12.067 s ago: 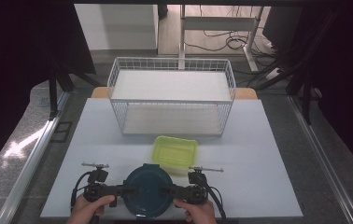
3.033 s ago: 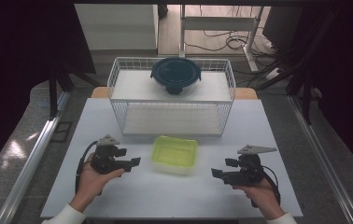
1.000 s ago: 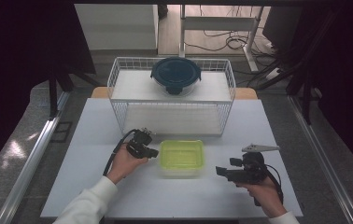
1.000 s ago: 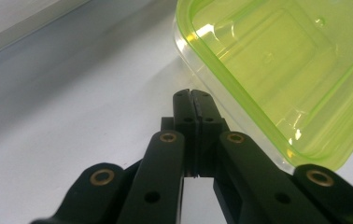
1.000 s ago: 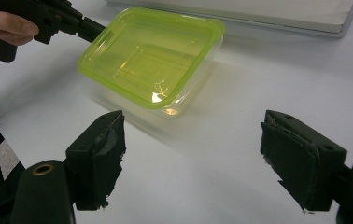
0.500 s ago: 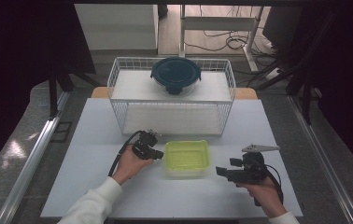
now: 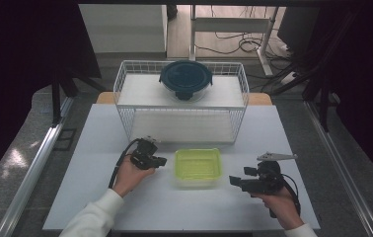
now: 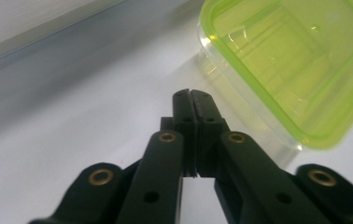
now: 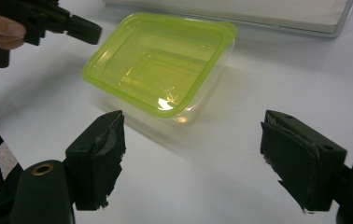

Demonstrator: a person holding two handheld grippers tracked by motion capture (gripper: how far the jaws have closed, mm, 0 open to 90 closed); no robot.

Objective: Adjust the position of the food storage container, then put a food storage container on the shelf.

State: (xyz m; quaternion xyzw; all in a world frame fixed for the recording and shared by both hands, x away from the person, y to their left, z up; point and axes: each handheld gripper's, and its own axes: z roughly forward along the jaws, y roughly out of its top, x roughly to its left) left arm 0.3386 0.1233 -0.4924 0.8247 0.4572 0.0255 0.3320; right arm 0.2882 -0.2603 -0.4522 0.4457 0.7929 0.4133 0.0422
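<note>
A clear container with a lime-green lid [image 7: 198, 165] sits on the white table [image 7: 125, 207], between my two grippers. My left gripper [image 7: 164, 161] is at its left side, jaws shut with nothing between them. In the left gripper view the joined tips [image 8: 189, 93] stop just short of the container's [image 8: 296, 70] clear wall. My right gripper [image 7: 234, 181] hovers to the container's right, open and empty. In the right gripper view, the right gripper [image 9: 202, 158] points at the container [image 9: 160, 65], and the left gripper [image 9: 72, 25] is beyond it.
A white wire basket [image 7: 182, 123] stands at the back of the table, directly behind the green container. A dark blue round lidded container [image 7: 186, 79] rests in it toward the rear. Dark floor lies beyond the table on both sides.
The round container, once held by both grippers at the front, now lies in the basket. The left gripper has come in from the left and the green container has shifted slightly right.
</note>
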